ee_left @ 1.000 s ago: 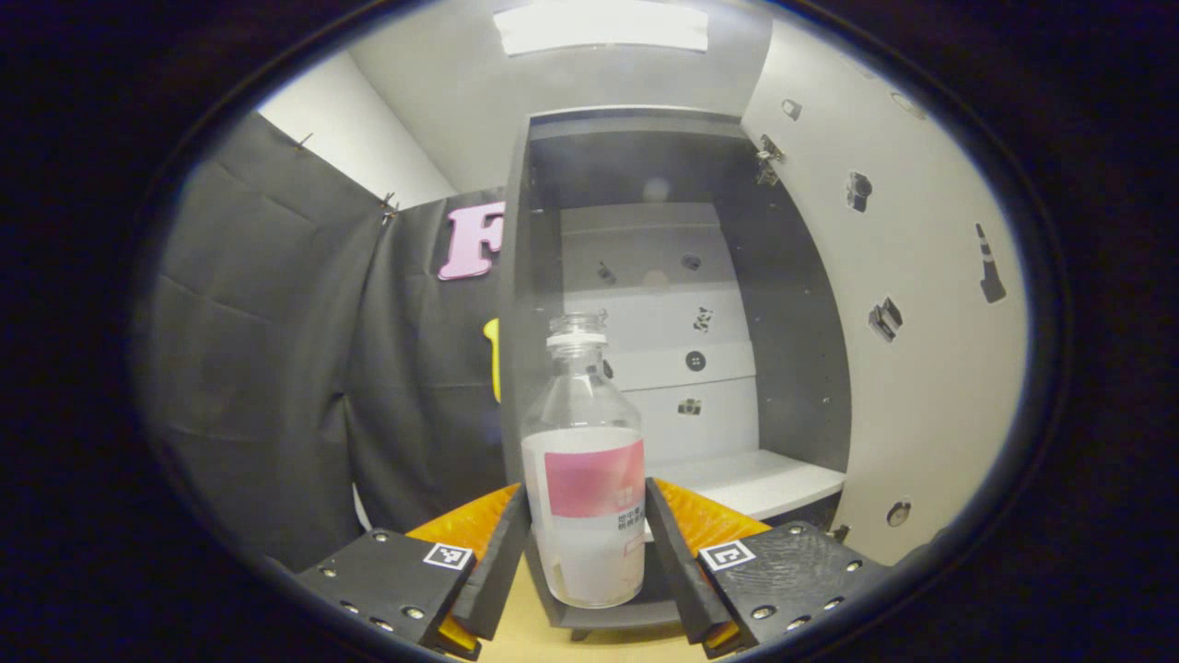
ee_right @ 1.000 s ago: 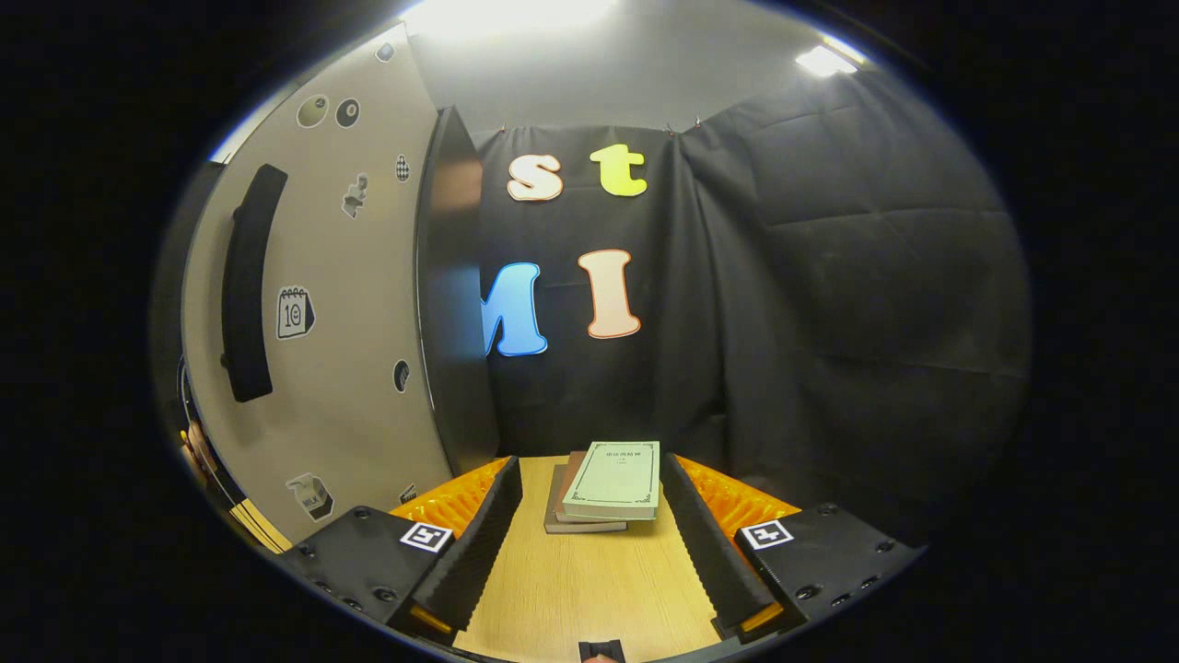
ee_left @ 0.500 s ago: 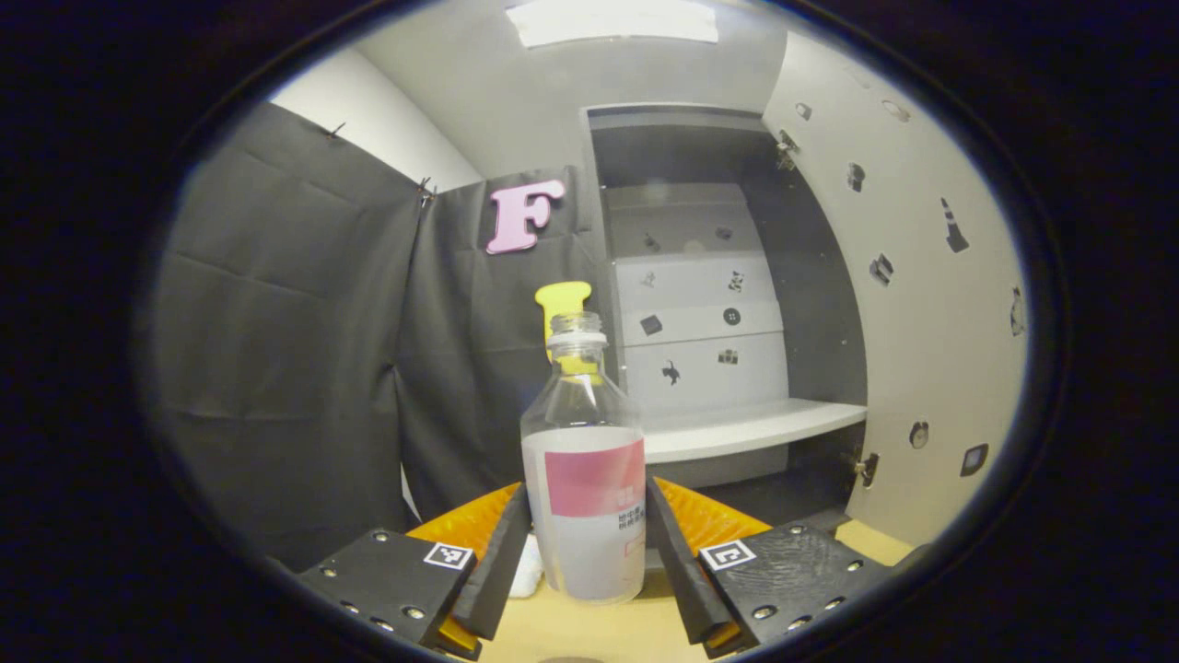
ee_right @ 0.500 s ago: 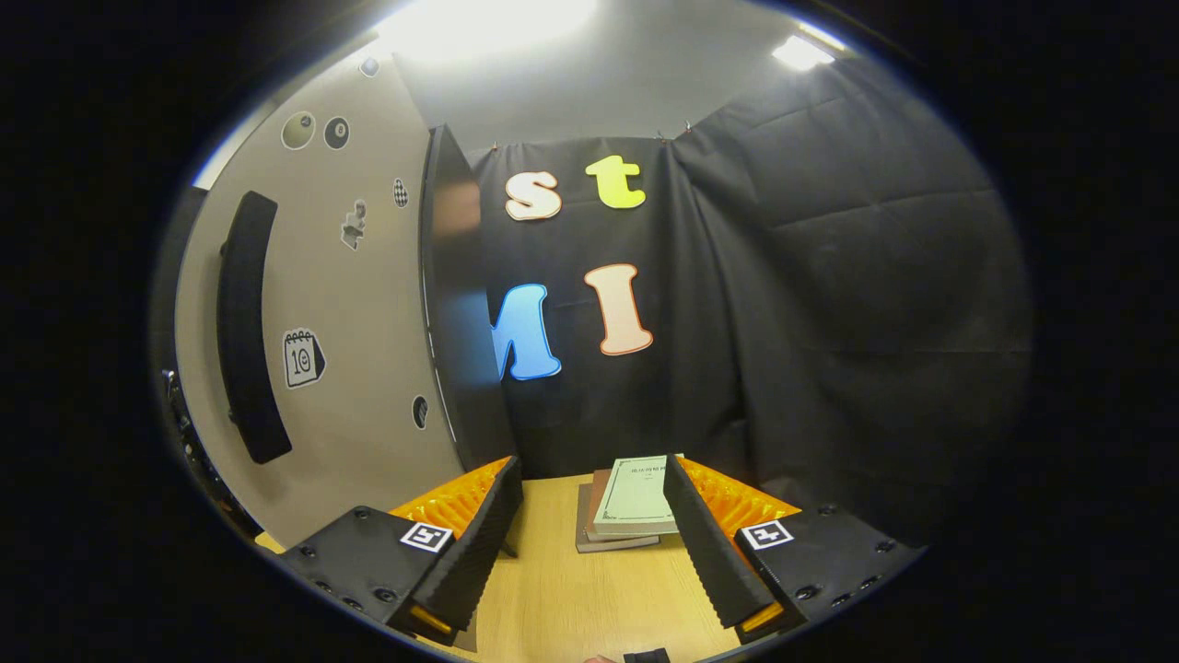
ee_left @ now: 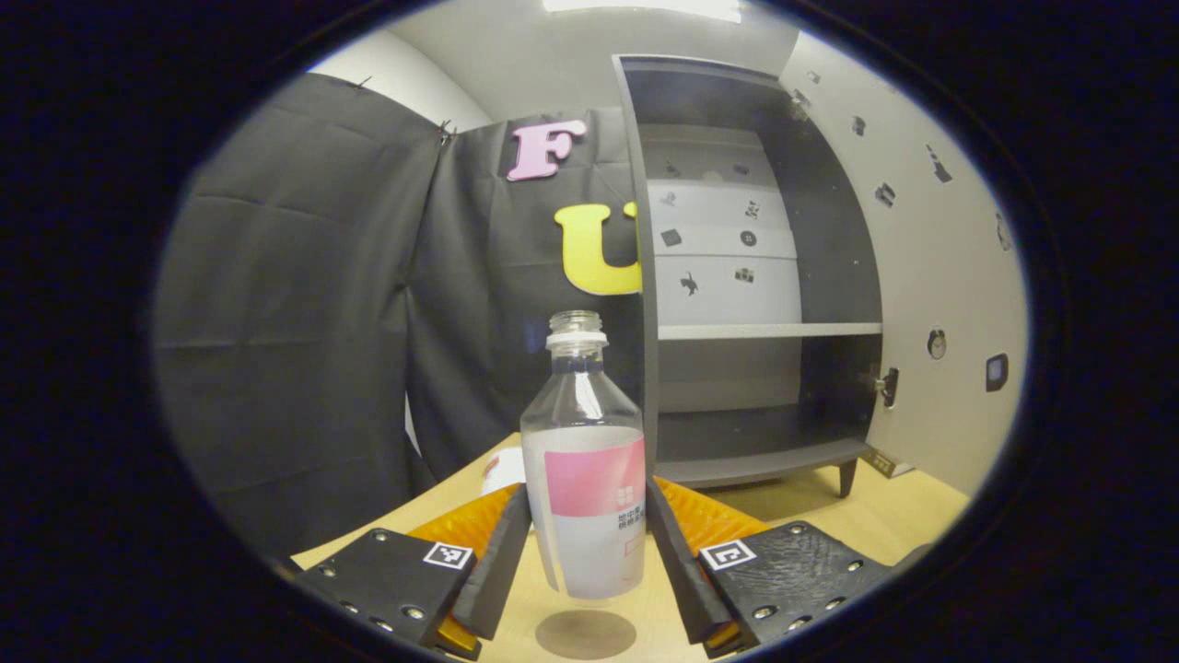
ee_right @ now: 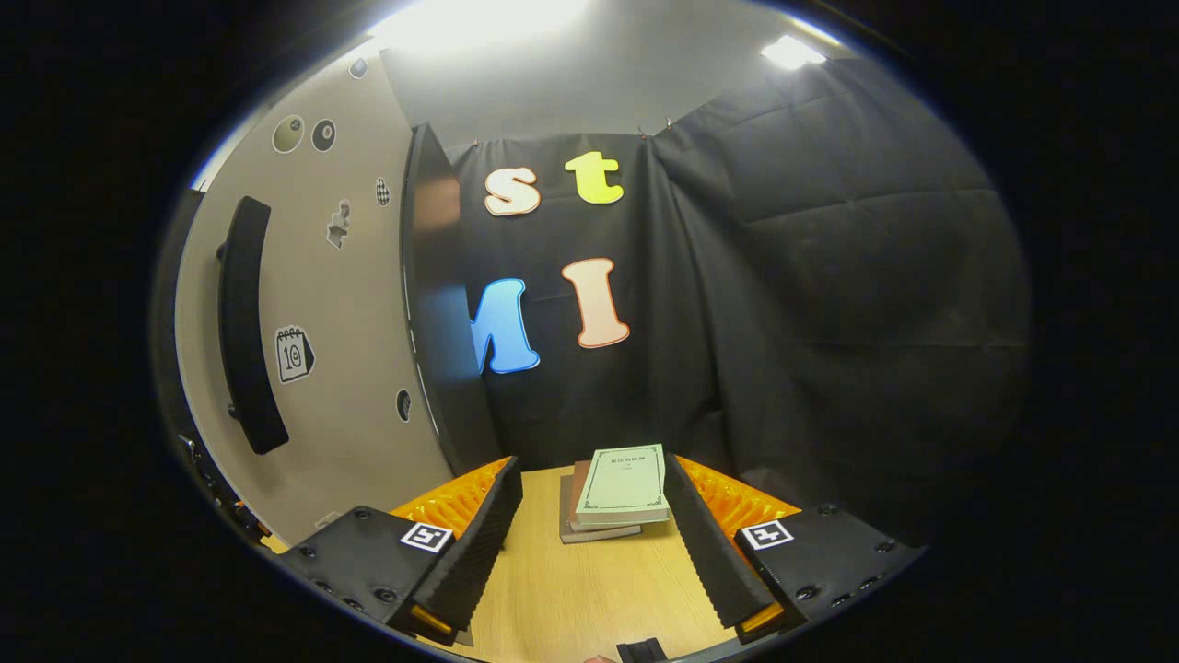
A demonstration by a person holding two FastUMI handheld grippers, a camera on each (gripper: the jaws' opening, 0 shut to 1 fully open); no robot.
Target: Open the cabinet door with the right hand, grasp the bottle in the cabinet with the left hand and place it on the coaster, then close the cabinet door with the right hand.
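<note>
Black cloth lines the booth behind a pale wooden worktop (ee_left: 829,525). On the worktop, right of centre in the left gripper view, stands the cabinet (ee_left: 737,276), dark grey, on short legs, with a white shelf (ee_left: 769,330) across its middle and small stickers on its pale back panel. Its cabinet door (ee_left: 930,267) is swung wide open to the far right of that view, inner face showing, with hinges on its edge. The left claw (ee_left: 587,543) is closed on the bottle (ee_left: 583,470): both fingers press against the bottle's lower sides. The bottle is upright, clear plastic with a pink and white label, uncapped, held outside the cabinet and just left of its front edge. A round brown coaster (ee_left: 586,633) lies flat on the worktop directly below the bottle's base; whether the base touches it cannot be told. A white object (ee_left: 503,471) sits on the worktop behind the left finger, partly hidden. In the right gripper view, the right claw (ee_right: 593,543) is open and holds nothing, fingers spread above the worktop. Beyond them a stack of books (ee_right: 615,490) lies flat near the cloth. At left, the door's outer face carries a long dark handle (ee_right: 247,322) and stickers.
</note>
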